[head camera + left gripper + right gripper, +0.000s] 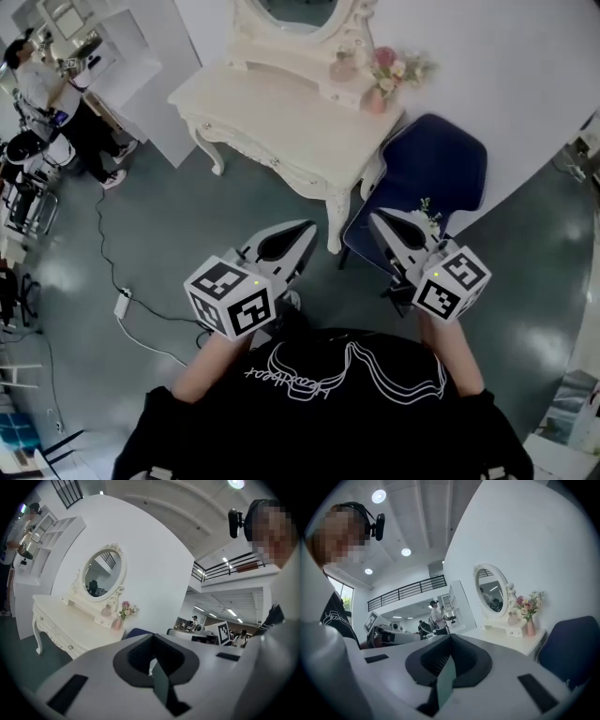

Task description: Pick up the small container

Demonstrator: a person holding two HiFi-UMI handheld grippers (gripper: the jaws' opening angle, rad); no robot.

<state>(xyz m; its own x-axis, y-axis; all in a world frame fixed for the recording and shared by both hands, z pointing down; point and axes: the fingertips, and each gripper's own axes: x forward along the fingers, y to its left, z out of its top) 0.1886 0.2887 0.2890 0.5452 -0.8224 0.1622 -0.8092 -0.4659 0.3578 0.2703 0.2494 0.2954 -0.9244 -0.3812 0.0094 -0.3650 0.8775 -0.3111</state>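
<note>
The small pink container (343, 67) stands on a white dressing table (253, 103), beside the oval mirror's base and a pink vase of flowers (377, 94). It also shows as the container (107, 610) in the left gripper view and the container (513, 618) in the right gripper view. Both grippers hang in the air well short of the table, pointing toward it. My left gripper (307, 227) has its jaws together with nothing between them. My right gripper (375, 218) is likewise shut and empty. Each gripper view shows closed jaws, the left gripper (152, 637) and the right gripper (450, 637).
A dark blue chair (431, 169) stands right of the table, just beyond my right gripper. A cable and power strip (122, 302) lie on the grey floor at left. A person (47, 84) stands by white shelves at far left.
</note>
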